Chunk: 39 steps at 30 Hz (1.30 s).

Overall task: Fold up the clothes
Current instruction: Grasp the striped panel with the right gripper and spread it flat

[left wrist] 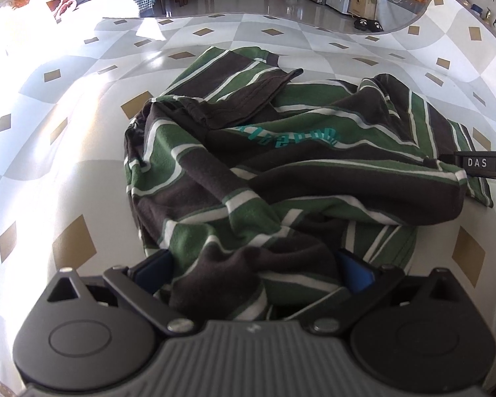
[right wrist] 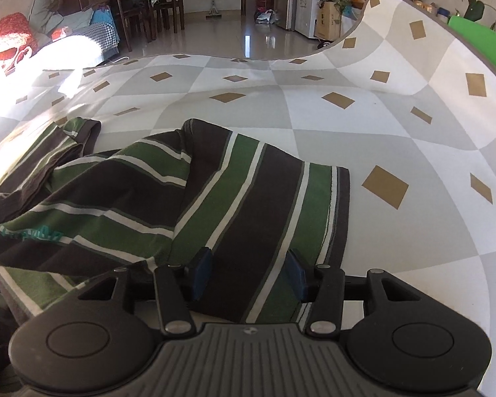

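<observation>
Striped shirt (left wrist: 281, 165) lies crumpled mid-bench (left wrist: 66, 165) on the checked cloth. Left tongs (left wrist: 253, 268) stand spread wide around a bunched fold; right tongs (right wrist: 249, 273) stand parted astride its hem.

"DAS" is printed in white on the black right gripper (left wrist: 479, 162). Teal lettering on the striped shirt (left wrist: 281, 152) cannot be read.

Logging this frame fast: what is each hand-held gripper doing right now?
Left hand-held gripper: open, striped shirt bunched between its fingers.
Right hand-held gripper: open, the shirt's edge lying between its fingers.
</observation>
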{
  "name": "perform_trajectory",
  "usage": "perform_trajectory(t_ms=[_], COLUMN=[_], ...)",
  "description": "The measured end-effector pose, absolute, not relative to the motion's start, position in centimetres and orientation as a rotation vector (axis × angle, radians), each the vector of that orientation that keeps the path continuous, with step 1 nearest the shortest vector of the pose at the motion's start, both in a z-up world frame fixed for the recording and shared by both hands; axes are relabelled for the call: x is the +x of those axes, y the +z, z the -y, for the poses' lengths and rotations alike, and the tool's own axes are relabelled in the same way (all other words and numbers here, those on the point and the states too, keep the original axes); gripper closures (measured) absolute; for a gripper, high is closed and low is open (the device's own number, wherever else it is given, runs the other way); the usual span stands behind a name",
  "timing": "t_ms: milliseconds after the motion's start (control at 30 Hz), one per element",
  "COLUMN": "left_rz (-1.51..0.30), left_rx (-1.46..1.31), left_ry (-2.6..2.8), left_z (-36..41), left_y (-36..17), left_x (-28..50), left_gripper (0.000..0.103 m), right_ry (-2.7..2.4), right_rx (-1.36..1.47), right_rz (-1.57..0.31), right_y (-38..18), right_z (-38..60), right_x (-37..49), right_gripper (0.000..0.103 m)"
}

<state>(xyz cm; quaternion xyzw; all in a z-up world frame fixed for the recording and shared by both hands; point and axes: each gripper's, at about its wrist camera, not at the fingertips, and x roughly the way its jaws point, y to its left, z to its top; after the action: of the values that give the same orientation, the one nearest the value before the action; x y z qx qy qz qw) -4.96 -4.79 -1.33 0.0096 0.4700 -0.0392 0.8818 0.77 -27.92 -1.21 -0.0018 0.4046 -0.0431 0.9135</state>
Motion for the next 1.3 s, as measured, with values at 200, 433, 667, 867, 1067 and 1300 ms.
perform_trajectory(t_ms=[200,433,667,867,1067,1300], left_rz=[-0.977,-0.969,-0.966,-0.868,-0.879,-0.934], left_rx=[0.045,0.093,0.068,-0.035,-0.073,-0.066], left_ry=[-0.129,-0.2,-0.234,-0.196,-0.042,-0.022], left_z=[5.5,6.5,6.6,4.7,2.2,1.9], left_y=[-1.4,-1.5,-1.1,1.6,1.7,0.0], left_x=[-5.2,-5.6,-5.4,-5.6,-4.9,-4.6], left_gripper=[0.0,0.0,0.0,0.0,0.0,0.0], right_ry=[-0.163,-0.211,-0.085,0.156,0.267,0.295], right_rx=[0.026,0.149,0.285,0.27,0.188,0.052], right_rz=[-0.838,-0.845,-0.802,-0.746,-0.808,-0.885], right_y=[-1.1,-0.5,1.9,3.9,3.1,1.0], right_z=[29.3,30.6,30.4,27.3,24.1,21.9], right_x=[0.9,1.0,0.0,-1.6,-2.2,-2.7], right_gripper=[0.057,0.055,0.053,0.051,0.049,0.047])
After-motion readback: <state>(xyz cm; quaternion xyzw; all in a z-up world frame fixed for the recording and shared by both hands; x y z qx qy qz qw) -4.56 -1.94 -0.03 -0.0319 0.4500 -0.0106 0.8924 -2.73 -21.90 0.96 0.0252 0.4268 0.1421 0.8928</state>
